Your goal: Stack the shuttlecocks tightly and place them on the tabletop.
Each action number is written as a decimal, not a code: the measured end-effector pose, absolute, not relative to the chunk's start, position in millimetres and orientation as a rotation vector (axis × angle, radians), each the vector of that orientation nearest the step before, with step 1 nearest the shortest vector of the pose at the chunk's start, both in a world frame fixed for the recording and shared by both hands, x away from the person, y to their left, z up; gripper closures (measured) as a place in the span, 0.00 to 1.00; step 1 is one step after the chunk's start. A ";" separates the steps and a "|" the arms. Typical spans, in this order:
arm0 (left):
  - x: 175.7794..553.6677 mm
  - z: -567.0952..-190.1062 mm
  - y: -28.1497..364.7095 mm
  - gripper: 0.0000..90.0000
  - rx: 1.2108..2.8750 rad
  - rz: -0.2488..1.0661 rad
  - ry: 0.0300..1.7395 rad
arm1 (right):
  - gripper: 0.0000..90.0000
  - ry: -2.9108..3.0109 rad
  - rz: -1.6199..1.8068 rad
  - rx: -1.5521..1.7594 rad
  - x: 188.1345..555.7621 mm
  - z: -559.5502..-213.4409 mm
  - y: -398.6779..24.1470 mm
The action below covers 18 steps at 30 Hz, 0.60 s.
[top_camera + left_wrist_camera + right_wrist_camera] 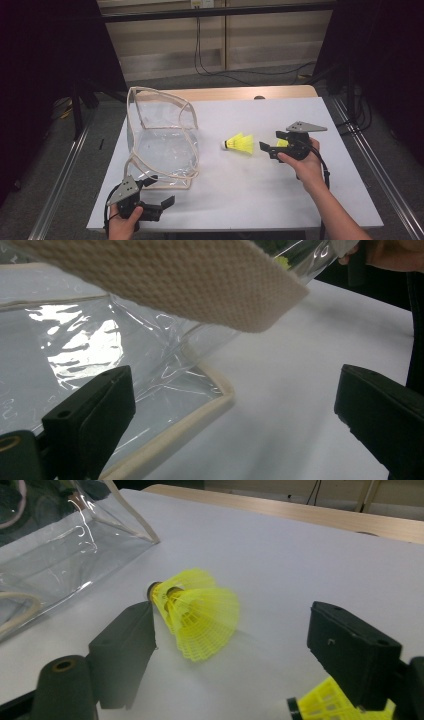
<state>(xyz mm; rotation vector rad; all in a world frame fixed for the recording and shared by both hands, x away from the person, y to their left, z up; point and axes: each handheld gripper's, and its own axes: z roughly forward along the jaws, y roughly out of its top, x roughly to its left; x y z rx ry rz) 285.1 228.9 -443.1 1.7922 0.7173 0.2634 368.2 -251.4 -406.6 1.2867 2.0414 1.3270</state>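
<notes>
A: Status, biggest first?

B: White tabletop (280,190), wooden strip along the far edge. Clear plastic bag (162,145) with cream webbing trim standing on the left half, mouth up, handles looping over the top.

A: Where relative to the claws?

B: Near corner of the bag just beyond the left claw (156,192). Close up in the left gripper view: cream handle strap (165,282) hanging across the top, bag's piped bottom edge (200,405) lying on the tabletop past the left-hand jaw.

A: Left claw state?

B: Released. Jaws wide apart, nothing between them but bare tabletop and that bag corner. Not touching the bag, as far as can be told.

A: Right side?

B: Right claw (270,142) held above the tabletop at mid-right, pointing left toward the shuttlecocks. Also released, jaws spread, no pad pressing on anything.

A: Shuttlecocks?

B: Two yellow ones nested together (197,612), lying on their side on the tabletop between bag and right claw, cork ends toward the bag. Apart from the bag. Seen between the jaws in the right gripper view, just ahead of the tips, blurred.

A: Anything else yellow?

B: Third shuttlecock (320,705) at the bottom edge of the right gripper view, tucked under the right-hand jaw. Held or just lying there: can't tell.
</notes>
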 end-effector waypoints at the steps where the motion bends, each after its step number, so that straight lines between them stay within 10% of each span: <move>1: 285.1 -443.2 229.0 0.03 1.793 0.262 0.717 | 0.20 2.042 1.319 1.292 367.8 -404.9 -254.2; 18: 285.0 -443.4 229.2 0.04 1.787 0.258 0.719 | 0.19 1.974 1.197 1.385 378.0 -414.7 -297.0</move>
